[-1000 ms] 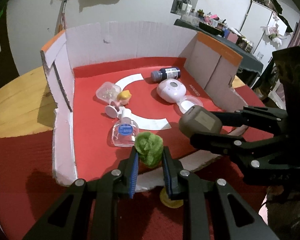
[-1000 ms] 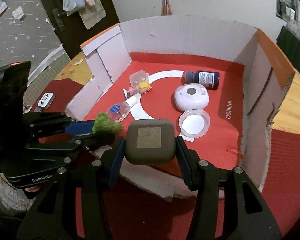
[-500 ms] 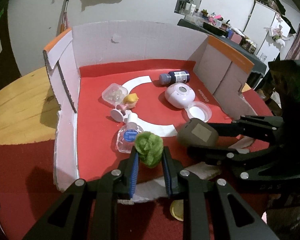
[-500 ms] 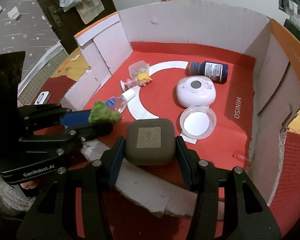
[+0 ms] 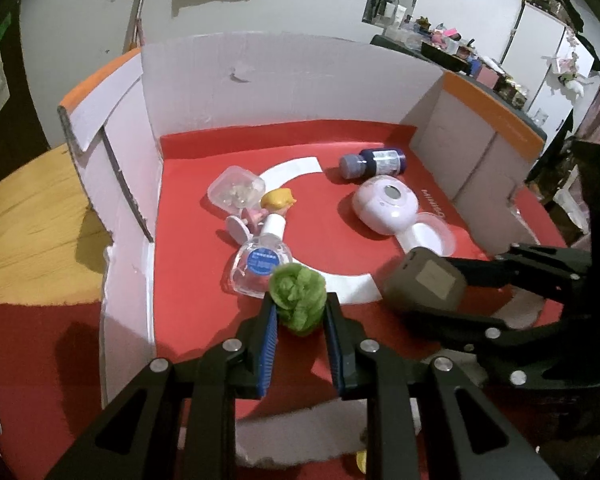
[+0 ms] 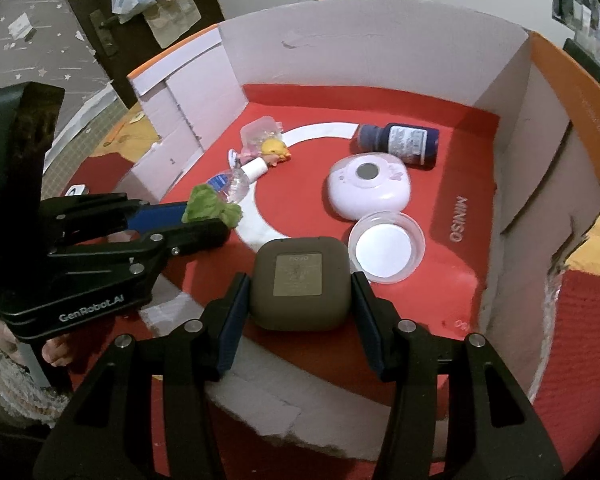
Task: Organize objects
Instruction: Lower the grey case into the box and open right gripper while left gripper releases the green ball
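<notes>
Presently both loads hang over the near edge of the cardboard box (image 5: 260, 76), evidently for depositing inside. The left gripper (image 5: 298, 316) is clamped on a green leafy toy (image 5: 298, 298), just above the clear bottle (image 5: 260, 266). The right gripper (image 6: 300, 292) grips a grey case (image 6: 300, 284) beside the round dish (image 6: 386, 246).

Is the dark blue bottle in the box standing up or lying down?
Lying down. The dark blue bottle rests on its side on the red floor of the cardboard box, cap pointing left, label facing up.
</notes>
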`<state>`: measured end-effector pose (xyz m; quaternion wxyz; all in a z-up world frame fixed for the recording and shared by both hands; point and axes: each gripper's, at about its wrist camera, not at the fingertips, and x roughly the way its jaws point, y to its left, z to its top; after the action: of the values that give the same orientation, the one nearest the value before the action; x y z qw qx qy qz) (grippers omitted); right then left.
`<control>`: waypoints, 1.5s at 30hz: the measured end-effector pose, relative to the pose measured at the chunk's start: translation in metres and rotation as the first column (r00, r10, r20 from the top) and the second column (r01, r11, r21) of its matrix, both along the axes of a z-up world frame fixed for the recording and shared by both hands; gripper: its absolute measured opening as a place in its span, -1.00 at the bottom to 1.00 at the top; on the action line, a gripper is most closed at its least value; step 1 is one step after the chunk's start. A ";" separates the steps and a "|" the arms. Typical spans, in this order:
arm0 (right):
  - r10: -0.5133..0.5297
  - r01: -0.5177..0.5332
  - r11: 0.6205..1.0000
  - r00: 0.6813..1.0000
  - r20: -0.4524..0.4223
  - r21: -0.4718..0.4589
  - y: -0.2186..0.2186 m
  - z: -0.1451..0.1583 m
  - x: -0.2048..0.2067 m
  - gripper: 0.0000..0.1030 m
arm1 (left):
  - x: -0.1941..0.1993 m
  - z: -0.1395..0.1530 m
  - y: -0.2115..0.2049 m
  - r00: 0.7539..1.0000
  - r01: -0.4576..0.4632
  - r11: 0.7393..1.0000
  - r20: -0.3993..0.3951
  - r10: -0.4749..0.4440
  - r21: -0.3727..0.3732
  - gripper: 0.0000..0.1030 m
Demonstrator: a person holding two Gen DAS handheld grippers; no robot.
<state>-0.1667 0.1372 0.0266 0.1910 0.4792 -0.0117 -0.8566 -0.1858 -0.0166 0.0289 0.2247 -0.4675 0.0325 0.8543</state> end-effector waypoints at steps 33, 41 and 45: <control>-0.053 0.057 0.996 0.997 -0.054 0.072 0.015 0.003 -0.016 -0.06 | -0.001 -0.004 0.005 0.996 -0.081 0.997 -0.030 0.081 -0.007 -0.56; -0.059 0.063 0.995 0.997 -0.058 0.072 0.017 0.003 -0.013 -0.06 | -0.001 -0.005 0.002 0.996 -0.079 0.997 -0.035 0.080 0.013 -0.56; -0.061 0.064 0.996 0.996 -0.059 0.064 0.016 0.003 -0.013 -0.05 | -0.002 -0.006 0.001 0.996 -0.081 0.996 -0.029 0.082 0.024 -0.56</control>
<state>-0.1799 0.1533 0.0292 0.1485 0.4598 0.0070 -0.8755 -0.1877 -0.0154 0.0231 0.1946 -0.4528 0.0071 0.8701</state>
